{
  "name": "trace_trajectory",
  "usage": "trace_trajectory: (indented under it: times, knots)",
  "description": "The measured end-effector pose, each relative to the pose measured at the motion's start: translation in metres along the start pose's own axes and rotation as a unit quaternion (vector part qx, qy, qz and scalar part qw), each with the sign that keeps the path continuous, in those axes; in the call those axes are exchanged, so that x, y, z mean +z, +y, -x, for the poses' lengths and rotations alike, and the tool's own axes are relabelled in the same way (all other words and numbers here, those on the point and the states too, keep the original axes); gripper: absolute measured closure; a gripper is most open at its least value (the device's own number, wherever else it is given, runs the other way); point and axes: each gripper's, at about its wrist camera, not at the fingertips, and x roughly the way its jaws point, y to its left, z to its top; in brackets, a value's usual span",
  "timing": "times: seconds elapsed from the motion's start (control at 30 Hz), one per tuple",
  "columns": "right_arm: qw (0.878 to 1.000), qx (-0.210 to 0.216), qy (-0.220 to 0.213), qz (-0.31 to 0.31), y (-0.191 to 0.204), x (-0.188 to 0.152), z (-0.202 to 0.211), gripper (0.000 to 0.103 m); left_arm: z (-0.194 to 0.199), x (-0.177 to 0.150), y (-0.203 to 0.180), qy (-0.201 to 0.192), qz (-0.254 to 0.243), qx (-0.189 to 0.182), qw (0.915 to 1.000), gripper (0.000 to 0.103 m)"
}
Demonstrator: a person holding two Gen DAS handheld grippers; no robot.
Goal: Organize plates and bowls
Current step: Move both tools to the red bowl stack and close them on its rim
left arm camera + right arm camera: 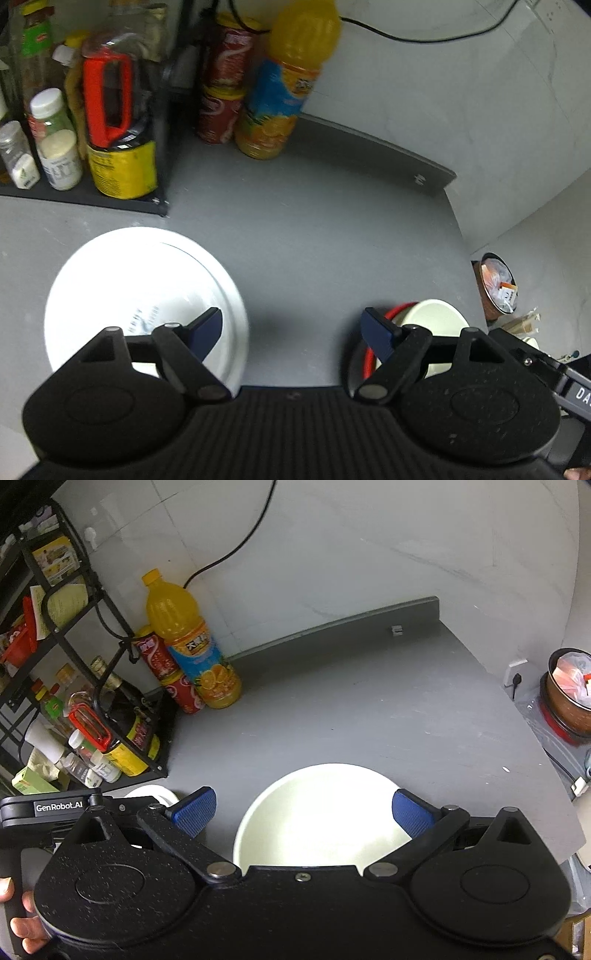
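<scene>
white plate [147, 291] flat on grey counter [314, 240], under left gripper [291, 332], jaws spread, empty. right gripper [303, 812] released, straddling cream bowl [321, 812], likely lining up grasp.

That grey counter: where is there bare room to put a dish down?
The widest bare stretch of the grey counter runs from the orange juice bottle to the right-hand edge, beyond the cream bowl. The left is crowded: a black rack of bottles, red cans, and the white plate.

"GenRobot.AI" stands in white on a black plate on the left gripper [62, 806]. The right gripper's body [576, 391] shows "DA", cut off by the frame edge.
</scene>
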Motion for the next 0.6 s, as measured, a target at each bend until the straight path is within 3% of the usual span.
trace_trajectory:
  times: [0.4,0.6]
  knots:
    - [0.999,0.008,0.039,-0.013,-0.053,-0.008,-0.01,0.006,-0.018,-0.021,-0.045,0.021,0.004,-0.024,0.9995,0.022]
    - [0.996,0.024,0.076,-0.04,-0.079,-0.017,-0.026,0.03,-0.038,-0.033,-0.057,0.038,0.03,-0.021,0.9986,0.023]
